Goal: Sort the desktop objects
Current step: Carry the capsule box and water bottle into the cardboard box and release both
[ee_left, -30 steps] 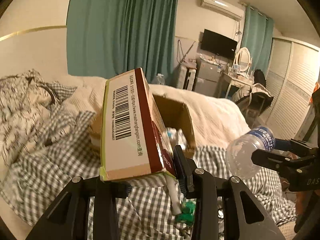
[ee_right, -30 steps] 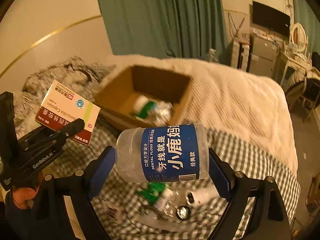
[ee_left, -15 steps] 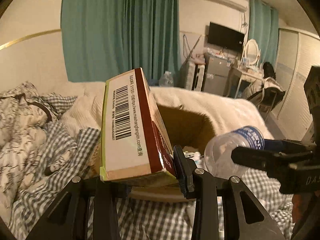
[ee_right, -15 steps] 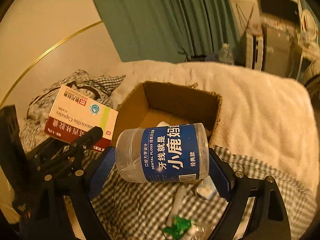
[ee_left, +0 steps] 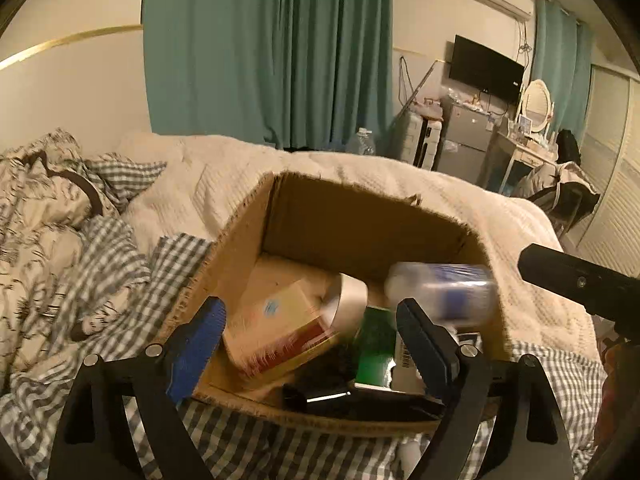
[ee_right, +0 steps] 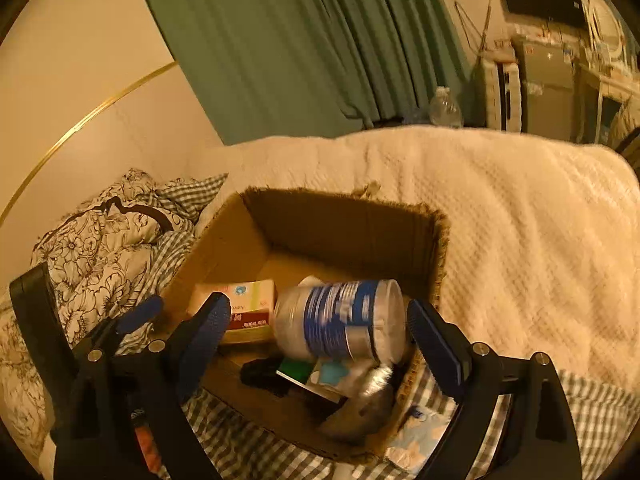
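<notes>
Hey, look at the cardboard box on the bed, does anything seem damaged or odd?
Yes. The cardboard box has a ragged, frayed top rim with no flaps, as if torn off. Inside, things lie in a jumble: the medicine box tilts on one edge and the blue-labelled jar lies on its side, blurred.

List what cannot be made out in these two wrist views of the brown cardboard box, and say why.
- Clear blue-labelled plastic jar: label print, motion blur, both views.
- Red-and-cream medicine carton: text blurred, left view; partly behind a finger, right view.
- Dark items at the box bottom: shadowed, unidentifiable.
- Box's near wall: hidden by both grippers.
</notes>
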